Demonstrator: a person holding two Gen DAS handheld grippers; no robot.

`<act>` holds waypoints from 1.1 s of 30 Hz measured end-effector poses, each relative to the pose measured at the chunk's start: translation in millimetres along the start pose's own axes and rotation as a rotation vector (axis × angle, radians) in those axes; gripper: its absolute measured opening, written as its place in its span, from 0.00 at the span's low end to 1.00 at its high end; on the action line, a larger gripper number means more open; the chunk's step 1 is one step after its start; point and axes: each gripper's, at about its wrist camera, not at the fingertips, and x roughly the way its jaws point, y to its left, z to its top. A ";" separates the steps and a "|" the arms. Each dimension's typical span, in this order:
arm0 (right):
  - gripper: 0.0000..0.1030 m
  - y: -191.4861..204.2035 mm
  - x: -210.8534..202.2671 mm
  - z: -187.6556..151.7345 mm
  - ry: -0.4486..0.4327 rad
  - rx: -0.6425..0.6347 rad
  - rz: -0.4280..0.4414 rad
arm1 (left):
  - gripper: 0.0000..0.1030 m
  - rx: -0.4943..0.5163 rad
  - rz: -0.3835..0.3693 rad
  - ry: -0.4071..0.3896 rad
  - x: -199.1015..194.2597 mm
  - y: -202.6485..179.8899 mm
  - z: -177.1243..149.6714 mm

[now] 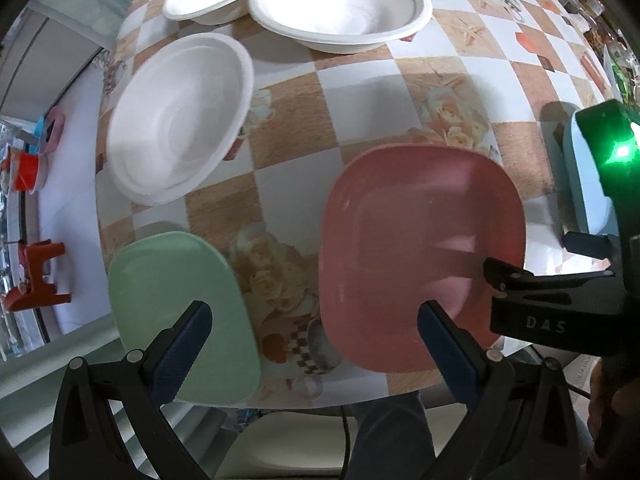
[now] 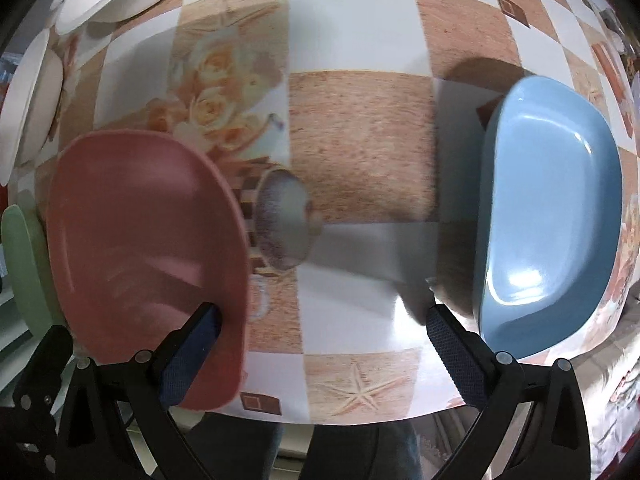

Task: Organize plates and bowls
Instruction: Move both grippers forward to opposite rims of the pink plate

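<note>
A pink plate (image 1: 420,252) lies near the table's front edge, with a green plate (image 1: 176,312) to its left and a blue plate (image 1: 584,184) to its right. A stack of white bowls (image 1: 180,120) sits behind the green plate; two more white bowls (image 1: 340,4) stand at the back. My left gripper (image 1: 316,320) is open, hovering between the green and pink plates. My right gripper (image 2: 324,328) is open and empty, between the pink plate (image 2: 148,248) and blue plate (image 2: 552,216). It also shows in the left wrist view (image 1: 548,268).
The table (image 2: 352,140) has a checkered floral cloth. Its front edge is just below both grippers. Clutter lines the far right edge (image 1: 600,28). Red items (image 1: 36,276) stand on a surface to the left, off the table.
</note>
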 end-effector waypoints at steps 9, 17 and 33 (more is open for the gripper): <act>1.00 -23.0 -5.2 6.2 -0.005 0.024 -0.028 | 1.00 0.004 -0.022 0.007 11.5 -18.1 8.2; 1.00 -46.3 -1.7 7.0 0.021 0.012 0.003 | 1.00 -0.047 -0.043 0.020 28.3 -24.9 14.4; 1.00 1.7 3.2 6.1 0.038 -0.106 -0.033 | 0.94 -0.162 -0.064 0.088 62.1 6.4 9.4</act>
